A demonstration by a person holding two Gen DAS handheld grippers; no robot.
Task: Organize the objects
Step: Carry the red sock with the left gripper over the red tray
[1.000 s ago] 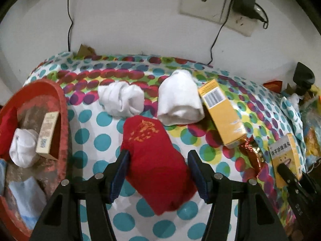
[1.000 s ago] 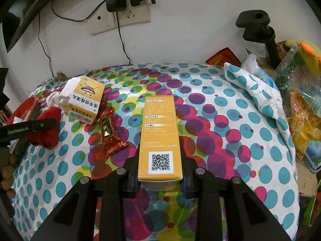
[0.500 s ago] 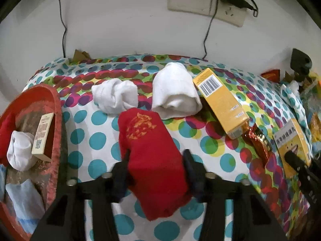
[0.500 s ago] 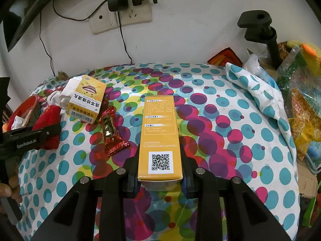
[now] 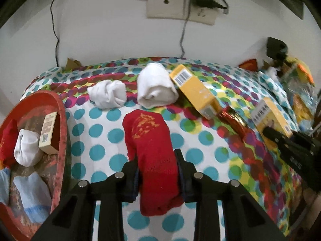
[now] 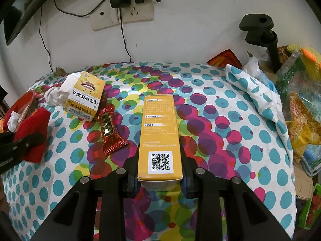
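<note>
My left gripper (image 5: 157,172) is clamped on the red sock (image 5: 152,152), its far end lying on the dotted cloth (image 5: 96,124), and my right gripper (image 6: 160,166) is clamped on the long yellow box (image 6: 160,138), which rests flat on the same cloth. I judge the sorting partly done: the red basin (image 5: 60,120) at the left edge already holds a white sock roll (image 5: 26,150), a small cream box (image 5: 47,132), some pale blue cloth and something red, while two white sock bundles (image 5: 108,96) (image 5: 156,88), a second yellow box (image 5: 196,94) and a red candy wrapper (image 6: 110,132) are out on the cloth beyond my fingers. For room, the strip between the red sock and the basin is bare cloth, so that way looks open to me; the basin's raised rim is the thing to clear. On my right the cloth falls away at the table edge into bags and toys, and the wall with its socket and cords stands close behind
</note>
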